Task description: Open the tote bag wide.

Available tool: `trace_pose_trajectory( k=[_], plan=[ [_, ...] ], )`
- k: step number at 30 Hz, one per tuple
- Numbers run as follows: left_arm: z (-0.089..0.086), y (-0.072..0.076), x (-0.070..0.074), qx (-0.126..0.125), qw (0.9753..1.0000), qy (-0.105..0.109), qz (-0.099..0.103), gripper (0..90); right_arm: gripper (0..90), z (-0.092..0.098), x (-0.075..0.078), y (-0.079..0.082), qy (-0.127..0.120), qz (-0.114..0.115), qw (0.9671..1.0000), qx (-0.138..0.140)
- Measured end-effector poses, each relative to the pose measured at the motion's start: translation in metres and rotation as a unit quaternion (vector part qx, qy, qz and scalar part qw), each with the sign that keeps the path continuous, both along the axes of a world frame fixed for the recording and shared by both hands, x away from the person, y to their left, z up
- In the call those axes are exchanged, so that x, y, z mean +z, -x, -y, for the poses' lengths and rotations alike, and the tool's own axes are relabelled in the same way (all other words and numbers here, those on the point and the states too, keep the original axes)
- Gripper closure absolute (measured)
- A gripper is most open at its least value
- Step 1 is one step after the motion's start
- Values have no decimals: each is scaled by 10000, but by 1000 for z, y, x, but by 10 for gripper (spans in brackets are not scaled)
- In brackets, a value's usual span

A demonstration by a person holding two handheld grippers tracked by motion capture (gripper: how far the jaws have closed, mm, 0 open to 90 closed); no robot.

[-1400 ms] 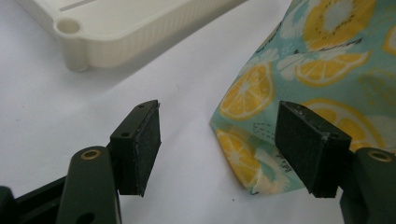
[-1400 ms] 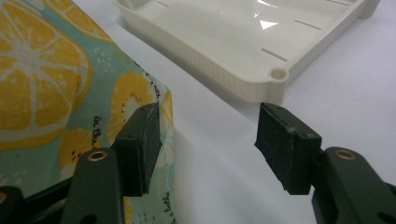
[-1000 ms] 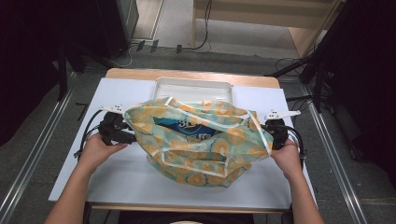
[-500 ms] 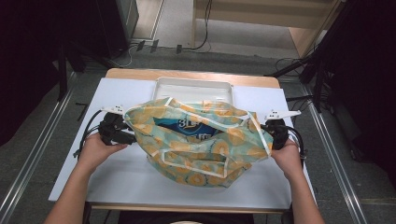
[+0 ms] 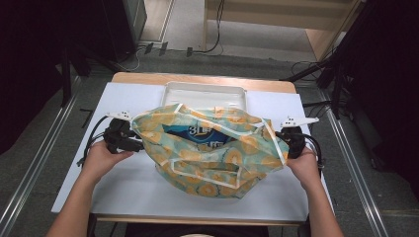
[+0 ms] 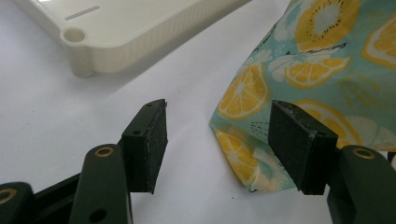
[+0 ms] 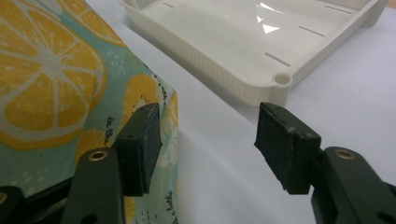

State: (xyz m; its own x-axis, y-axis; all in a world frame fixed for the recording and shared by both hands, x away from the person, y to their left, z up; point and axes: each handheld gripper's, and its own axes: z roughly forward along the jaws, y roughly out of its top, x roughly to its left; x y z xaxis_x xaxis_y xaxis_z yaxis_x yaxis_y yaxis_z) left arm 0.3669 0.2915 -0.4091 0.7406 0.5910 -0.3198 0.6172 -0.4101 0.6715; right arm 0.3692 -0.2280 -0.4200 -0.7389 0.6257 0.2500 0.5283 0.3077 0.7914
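Between my two black tongs lay the bag, turquoise cloth printed with yellow and orange citrus slices, trimmed in pale cream binding. Inside its mouth showed something dark blue with white lettering. My left tongs had matte black pads with brass-coloured rivets; so did my right tongs. Beyond both stood a cream-white tray, on the white desk with its tan wooden edge.
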Motion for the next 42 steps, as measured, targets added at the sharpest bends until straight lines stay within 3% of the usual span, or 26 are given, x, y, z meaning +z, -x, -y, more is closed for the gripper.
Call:
trace_pose_trajectory(
  k=[8, 11, 13, 15, 19, 21, 22, 27, 30, 31, 37, 40, 42],
  plan=[
    [-2, 2, 2, -5, 9999, 98, -50, 395, 436, 2, 2, 1, -97, -11, 9999, 121],
    [-4, 3, 6, -75, 9999, 70, -6, 453, 465, 6, 6, 1, -201, 14, 9996, 187],
    [-5, 3, 12, -184, 9998, 118, -21, 476, 487, 9, 11, 0, -246, 24, 9994, 256],
    [-7, 2, 21, -299, 9995, 35, 51, 476, 507, 11, 17, 0, -261, 27, 9992, 290],
    [-10, 1, 36, -415, 9989, 191, 94, 478, 529, 17, 28, -1, -289, -15, 9988, 394],
    [-10, -1, 42, -490, 9988, 56, 67, 478, 537, 20, 33, -1, -330, -93, 9983, 479],
    [-9, -1, 46, -499, 9987, -36, 65, 478, 543, 21, 37, -1, -319, -111, 9982, 489],
    [-8, -3, 66, -631, 9979, 16, 108, 498, 571, 26, 58, 1, -224, -120, 9978, 620],
    [-9, -5, 78, -696, 9975, 112, 99, 504, 583, 29, 74, 3, -340, -48, 9969, 702],
    [-9, -6, 86, -732, 9971, 190, 126, 507, 588, 31, 84, 3, -474, 10, 9953, 844],
    [-10, -5, 109, -793, 9964, 159, 250, 505, 600, 30, 109, 3, -365, 231, 9941, 993],
    [-13, -4, 123, -813, 9960, 141, 337, 507, 621, 28, 129, 5, -425, 321, 9929, 1062],
    [-13, -3, 131, -837, 9958, 157, 340, 505, 624, 28, 133, 5, -434, 329, 9929, 1061]
  ],
)
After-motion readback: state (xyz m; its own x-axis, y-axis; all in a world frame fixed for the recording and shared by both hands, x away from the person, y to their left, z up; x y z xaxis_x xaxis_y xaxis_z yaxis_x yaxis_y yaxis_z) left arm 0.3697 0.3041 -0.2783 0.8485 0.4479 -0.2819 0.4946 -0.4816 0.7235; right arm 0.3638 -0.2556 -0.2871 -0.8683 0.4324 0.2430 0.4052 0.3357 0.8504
